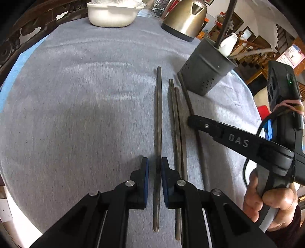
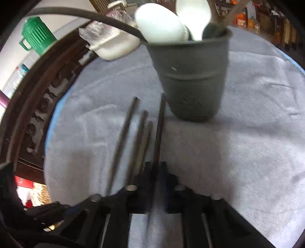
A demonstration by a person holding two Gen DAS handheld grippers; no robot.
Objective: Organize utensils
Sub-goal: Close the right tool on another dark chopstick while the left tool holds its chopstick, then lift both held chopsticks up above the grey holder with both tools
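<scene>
The left gripper (image 1: 154,167) has its 2 blue-padded black jaws drawn in almost together around 1 long dark wooden chopstick (image 1: 159,114), which runs straight through the narrow gap between the pads and lies flat on the grey-blue towel (image 1: 76,105). A sliver of space shows on each side of the stick, so whether the pads press it I cannot tell for sure, though they look clamped on it.

The right gripper (image 2: 156,171) has its jaws closed to a slit on another dark chopstick (image 2: 159,129), the one nearest the dark grey perforated plastic utensil cup (image 2: 190,80); that stick's far end reaches almost to the cup's base. This view is blurred.

Between the 2 gripped sticks lie 2 more dark chopsticks (image 1: 176,124), side by side and touching, left of the cup.

The cup stands upright on the towel and holds white plastic spoons (image 2: 160,26) and upright dark sticks. Behind the cup, a brushed-steel electric kettle (image 1: 185,18) stands near the table's far edge, and further left of the cup sits a white plastic basin (image 1: 112,14). A hand (image 1: 270,206) grips the right tool's handle.
</scene>
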